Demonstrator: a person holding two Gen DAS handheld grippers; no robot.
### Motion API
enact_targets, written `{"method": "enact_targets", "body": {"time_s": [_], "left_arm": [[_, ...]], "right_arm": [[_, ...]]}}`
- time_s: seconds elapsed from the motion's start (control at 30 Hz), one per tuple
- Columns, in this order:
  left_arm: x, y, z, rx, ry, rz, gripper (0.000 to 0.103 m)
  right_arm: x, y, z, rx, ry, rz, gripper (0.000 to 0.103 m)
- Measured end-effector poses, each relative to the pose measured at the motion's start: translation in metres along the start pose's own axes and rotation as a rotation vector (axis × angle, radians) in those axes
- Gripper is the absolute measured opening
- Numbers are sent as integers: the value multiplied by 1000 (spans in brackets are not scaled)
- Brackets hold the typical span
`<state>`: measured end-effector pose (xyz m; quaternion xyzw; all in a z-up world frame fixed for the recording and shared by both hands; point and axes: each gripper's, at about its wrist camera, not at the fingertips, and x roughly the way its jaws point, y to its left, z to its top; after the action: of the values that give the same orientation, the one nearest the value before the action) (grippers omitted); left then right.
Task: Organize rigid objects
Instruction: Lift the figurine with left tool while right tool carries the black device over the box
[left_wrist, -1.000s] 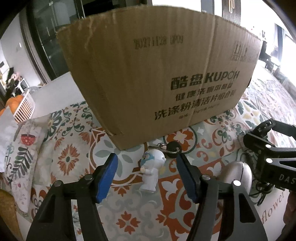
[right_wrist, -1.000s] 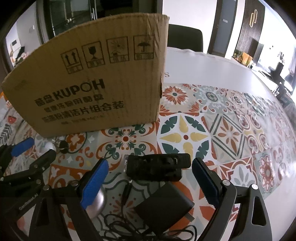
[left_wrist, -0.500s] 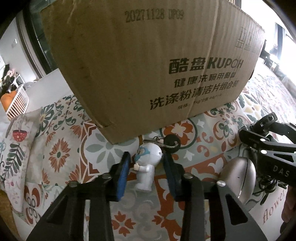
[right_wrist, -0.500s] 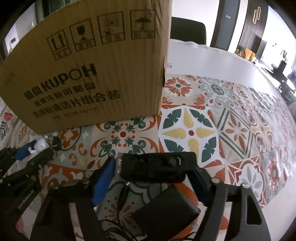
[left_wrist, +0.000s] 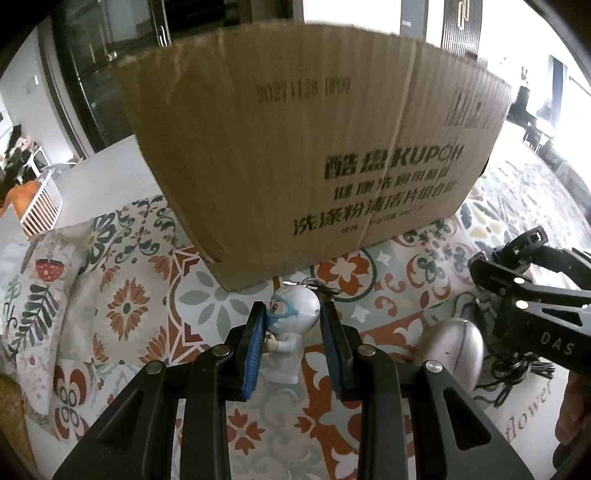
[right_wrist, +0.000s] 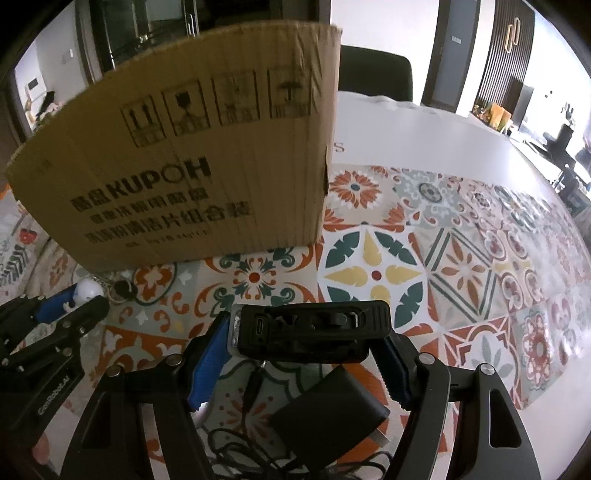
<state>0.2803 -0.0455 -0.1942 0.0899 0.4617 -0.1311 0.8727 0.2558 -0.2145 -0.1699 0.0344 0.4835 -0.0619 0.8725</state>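
My left gripper (left_wrist: 292, 317) is shut on a small white figurine (left_wrist: 282, 360) with a blue mask and a key ring (right_wrist: 122, 290) on its head, just in front of the cardboard box (left_wrist: 295, 147). In the right wrist view the left gripper (right_wrist: 74, 301) shows at the left edge with the figurine's head (right_wrist: 88, 288) between its pads. My right gripper (right_wrist: 308, 332) is shut on a black oblong device (right_wrist: 332, 343) with a port on its near face. Whether either object is off the cloth I cannot tell.
A silver mouse (left_wrist: 454, 347) lies between the two grippers. A black adapter (right_wrist: 328, 417) and tangled cables (right_wrist: 258, 454) lie under the right gripper. The patterned tablecloth (right_wrist: 443, 258) runs right of the box. A leaf-print cushion (left_wrist: 37, 295) sits at the left.
Both grippers closed: the left onto the white figurine, the right onto the black device. The box now looks a little farther off than half a second ago.
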Motion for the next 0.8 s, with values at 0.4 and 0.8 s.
{"method": "enact_targets", "body": {"time_s": [0.4,0.8], "left_arm": [[-47,7,0,-61,-49,-17,30],[-103,6,4,-103,-114,-12,30]], "right_arm": [[-44,6,6,-26,-76,15,73],[-101,14,8,-47,-165,49,73]]}}
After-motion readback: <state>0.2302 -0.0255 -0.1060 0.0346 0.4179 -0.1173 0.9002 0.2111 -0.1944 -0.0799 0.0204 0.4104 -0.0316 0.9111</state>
